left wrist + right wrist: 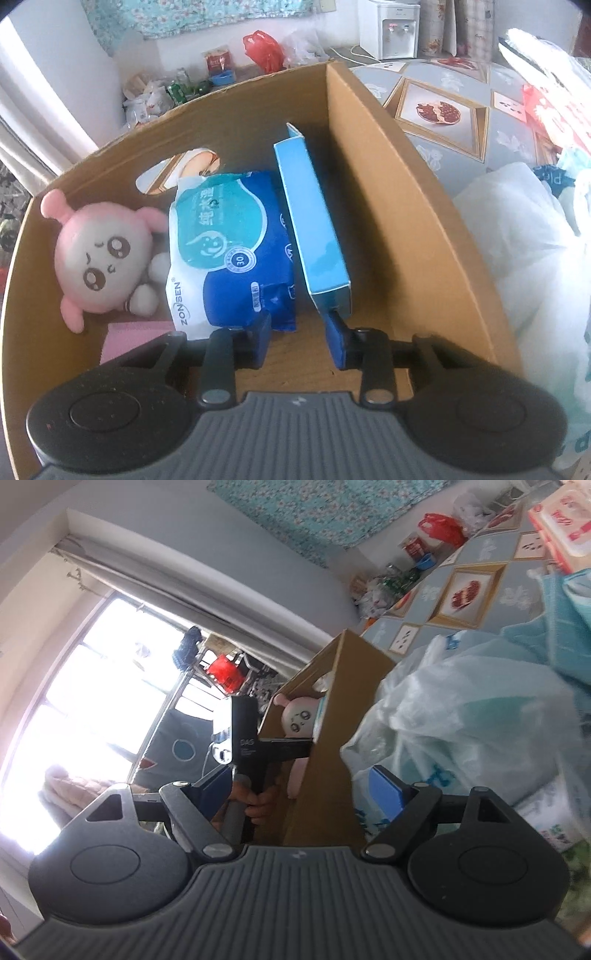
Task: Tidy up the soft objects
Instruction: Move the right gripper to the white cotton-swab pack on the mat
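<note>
- The cardboard box is stiff, with thin brown walls; it stands on the bench, beside a thin, crinkly plastic bag.
- The wipes pack lies inside the box. It is probably soft and slippery; take it by the middle.
- The light blue carton leans beside it, rigid but likely crushable.
- The pink plush toy is light and squashy; any part should do.
- Your left gripper has its fingers released, with nothing between them; the right gripper stands wide, holding nothing.
</note>
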### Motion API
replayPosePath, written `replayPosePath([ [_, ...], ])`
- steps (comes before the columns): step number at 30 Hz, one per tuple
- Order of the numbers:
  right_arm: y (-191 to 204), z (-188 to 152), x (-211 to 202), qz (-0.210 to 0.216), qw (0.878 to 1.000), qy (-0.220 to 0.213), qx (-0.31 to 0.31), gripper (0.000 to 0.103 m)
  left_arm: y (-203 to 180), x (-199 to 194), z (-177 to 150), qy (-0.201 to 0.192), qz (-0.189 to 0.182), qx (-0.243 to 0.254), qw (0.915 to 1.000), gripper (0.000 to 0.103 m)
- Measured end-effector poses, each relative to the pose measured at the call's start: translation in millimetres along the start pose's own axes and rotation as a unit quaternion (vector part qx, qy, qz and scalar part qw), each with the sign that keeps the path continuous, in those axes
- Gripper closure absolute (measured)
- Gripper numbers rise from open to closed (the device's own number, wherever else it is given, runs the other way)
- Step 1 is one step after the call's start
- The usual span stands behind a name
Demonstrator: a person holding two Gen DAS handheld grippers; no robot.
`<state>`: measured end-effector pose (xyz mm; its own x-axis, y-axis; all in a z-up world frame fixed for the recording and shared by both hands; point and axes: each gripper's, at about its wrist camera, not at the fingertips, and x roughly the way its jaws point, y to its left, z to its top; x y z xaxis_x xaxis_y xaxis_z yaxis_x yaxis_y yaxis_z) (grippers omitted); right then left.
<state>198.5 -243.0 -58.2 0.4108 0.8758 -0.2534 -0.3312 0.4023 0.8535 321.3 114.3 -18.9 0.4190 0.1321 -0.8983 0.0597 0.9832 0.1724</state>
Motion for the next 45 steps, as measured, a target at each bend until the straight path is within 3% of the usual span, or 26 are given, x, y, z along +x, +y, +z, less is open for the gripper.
replayPosePath([
  [2,-2.2,-0.5,-0.7,-0.001,1.0,-0.001,0.003,0.021,0.2,-3.9,-2.0,-0.008,-0.002,-0.002,1.0,0.068],
  [11,0.5,-2.3,-17.5,-0.002,1.0,-0.022,0.002,0.021,11.7,-63.3,-15.9,-0.053,0.0,-0.03,0.9981,0.04],
  [17,7.5,2.5,-65.0,-0.037,0.996,-0.078,-0.012,0.019,7.8,-133.0,-31.8,-0.127,-0.021,-0.052,0.9903,0.031],
  [22,5.1,8.8,-111.3,-0.091,0.987,-0.135,-0.02,0.015,-26.5,-181.8,-35.2,-0.189,-0.066,-0.031,0.9792,0.02],
  [28,-16.3,3.3,-140.6,-0.13,0.977,-0.167,-0.008,0.014,-96.5,-194.6,-27.0,-0.198,-0.108,0.046,0.9731,0.019],
  [34,-42.5,4.1,-144.0,-0.142,0.975,-0.171,0.01,0.014,-169.6,-177.1,-9.8,-0.175,-0.123,0.106,0.971,0.019],
  [39,-64.0,22.2,-130.0,-0.168,0.973,-0.16,0.006,0.014,-208.6,-152.1,6.4,-0.145,-0.14,0.124,0.9716,0.019],
  [41,-73.7,32.7,-124.4,-0.184,0.971,-0.152,-0.001,0.014,-226.8,-143.5,11.0,-0.134,-0.147,0.134,0.9708,0.022],
  [43,-89.3,46.3,-115.5,-0.204,0.969,-0.142,-0.003,0.015,-241.7,-137.2,12.8,-0.129,-0.157,0.146,0.9682,0.04],
  [45,-106.7,61.2,-106.6,-0.227,0.965,-0.133,-0.005,0.022,-256.7,-129.5,13.8,-0.118,-0.167,0.162,0.9653,0.05],
])
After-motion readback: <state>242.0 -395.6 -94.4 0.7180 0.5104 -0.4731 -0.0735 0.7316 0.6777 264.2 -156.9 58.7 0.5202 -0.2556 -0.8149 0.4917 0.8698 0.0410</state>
